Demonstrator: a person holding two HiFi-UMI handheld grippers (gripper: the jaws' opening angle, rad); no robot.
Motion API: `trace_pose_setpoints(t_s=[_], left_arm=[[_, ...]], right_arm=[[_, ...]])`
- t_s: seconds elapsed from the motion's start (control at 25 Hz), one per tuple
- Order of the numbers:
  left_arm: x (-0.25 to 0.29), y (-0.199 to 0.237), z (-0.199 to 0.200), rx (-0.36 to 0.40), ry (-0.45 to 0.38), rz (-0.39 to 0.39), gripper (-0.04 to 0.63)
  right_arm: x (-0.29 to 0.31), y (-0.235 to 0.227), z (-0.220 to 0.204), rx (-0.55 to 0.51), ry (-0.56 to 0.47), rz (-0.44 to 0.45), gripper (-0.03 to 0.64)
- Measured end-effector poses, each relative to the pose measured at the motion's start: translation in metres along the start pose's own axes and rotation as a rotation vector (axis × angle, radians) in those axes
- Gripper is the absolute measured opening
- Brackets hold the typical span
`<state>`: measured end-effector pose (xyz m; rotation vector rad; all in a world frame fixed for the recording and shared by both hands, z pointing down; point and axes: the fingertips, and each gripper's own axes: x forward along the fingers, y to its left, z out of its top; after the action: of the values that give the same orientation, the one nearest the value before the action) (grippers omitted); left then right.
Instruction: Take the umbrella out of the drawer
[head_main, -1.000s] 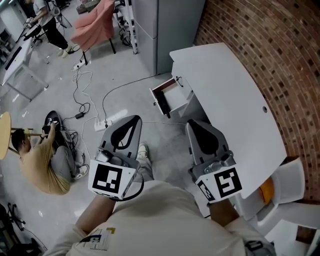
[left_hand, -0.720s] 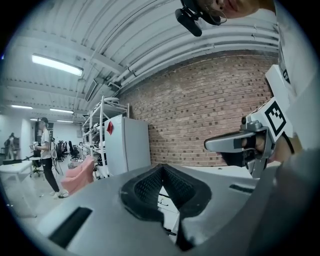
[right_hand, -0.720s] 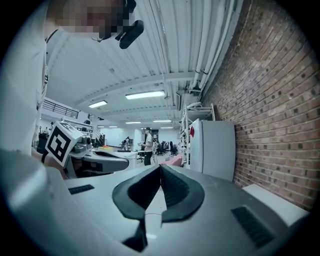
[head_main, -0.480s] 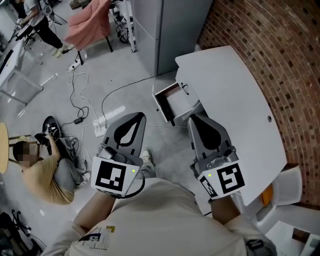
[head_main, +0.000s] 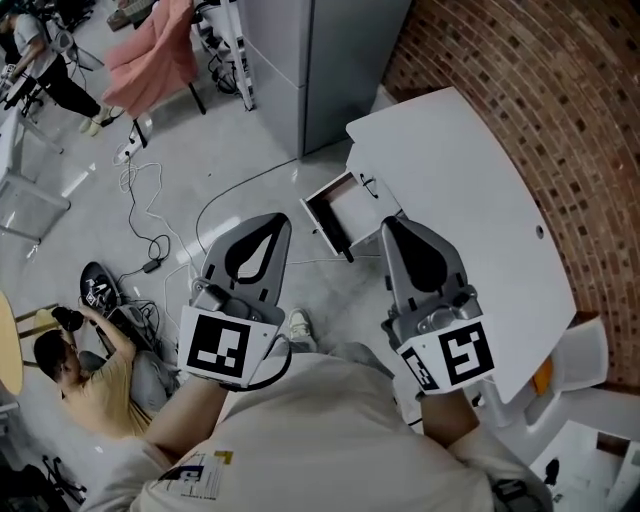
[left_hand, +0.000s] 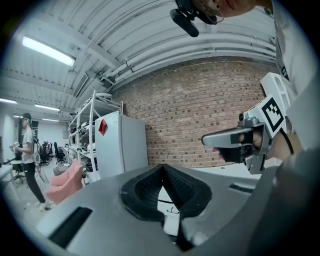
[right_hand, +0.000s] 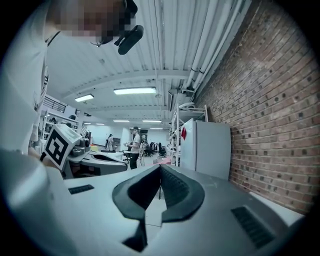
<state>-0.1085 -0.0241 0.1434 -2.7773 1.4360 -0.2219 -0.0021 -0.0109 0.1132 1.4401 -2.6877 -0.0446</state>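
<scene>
Open drawer (head_main: 350, 205) in head view; closed jaws in gripper views.

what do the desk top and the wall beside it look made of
Desk top: smooth matte white, likely laminate or painted board; flat and seamless. Wall: bare red-brown brick with visible pale mortar joints.

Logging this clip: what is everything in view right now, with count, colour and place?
desk: one, white, right, along the wall
drawer: one, white, pulled open at the desk's left end; no umbrella shows in it
brick wall: one, red-brown, right
tall cabinet: one, grey, top centre
chair: one, pink, top left
cables: several, white and black, floor at left
seated person: one, yellow top, floor lower left
left gripper: grey, jaws together, empty
right gripper: grey, jaws together, empty
</scene>
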Motion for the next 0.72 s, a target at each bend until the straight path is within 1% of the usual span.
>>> trace_pose_setpoints(t_s=[0.16, 0.36, 0.72], left_arm=[[0.015, 0.015, -0.003, 0.000, -0.005, -0.019, 0.008], [0.026, 0.023, -0.003, -0.011, -0.014, -0.028, 0.008], [0.044, 0.022, -0.008, -0.027, 0.012, -0.004, 0.008]], right_arm=[[0.015, -0.001, 0.000, -0.003, 0.006, -0.012, 0.007], [0.023, -0.010, 0.000, 0.013, -0.003, -0.030, 0.006], [0.034, -0.027, -0.015, 0.013, 0.032, 0.006, 0.006]])
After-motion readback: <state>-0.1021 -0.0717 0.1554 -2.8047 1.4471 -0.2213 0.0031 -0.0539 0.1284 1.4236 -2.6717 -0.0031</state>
